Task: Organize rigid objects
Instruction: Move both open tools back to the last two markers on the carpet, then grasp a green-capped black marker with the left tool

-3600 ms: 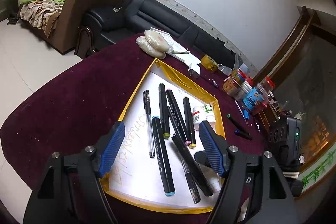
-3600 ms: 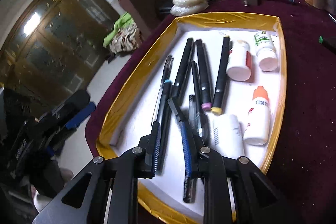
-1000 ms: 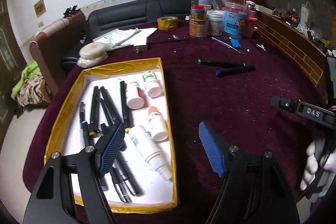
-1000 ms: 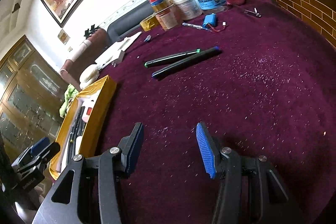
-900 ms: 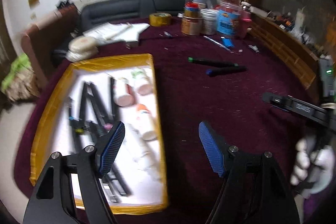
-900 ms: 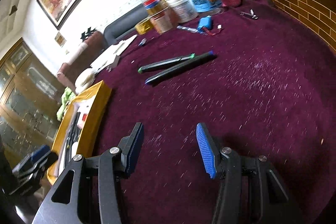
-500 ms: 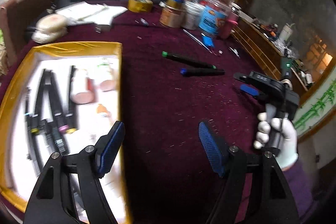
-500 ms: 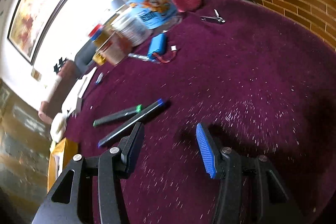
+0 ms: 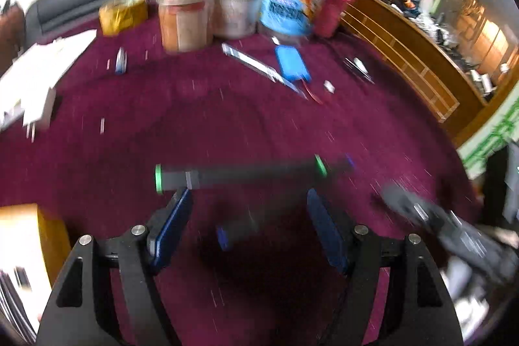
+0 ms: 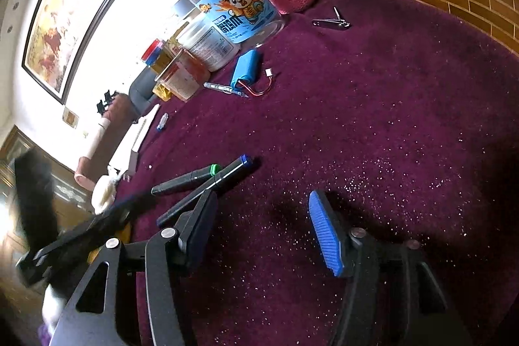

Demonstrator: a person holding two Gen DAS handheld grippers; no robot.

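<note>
Markers: green marker [image 9: 240,175] and blue marker [image 10: 207,188] loose on cloth, crossing. Left gripper [image 9: 248,218] wide, empty, above both. Right gripper [image 10: 262,224] opening, empty, beside. Risk: grippers collide, or pinch grabs both.

The right hand-held gripper [image 10: 262,206], jaws opening and empty, hangs beside two markers [image 10: 207,180] on maroon cloth [image 10: 373,125].

Left view motion-blurred, right view sharp, overexposed white wall [image 10: 129,21], dark fisheye-curved corners, dim indoor light
</note>
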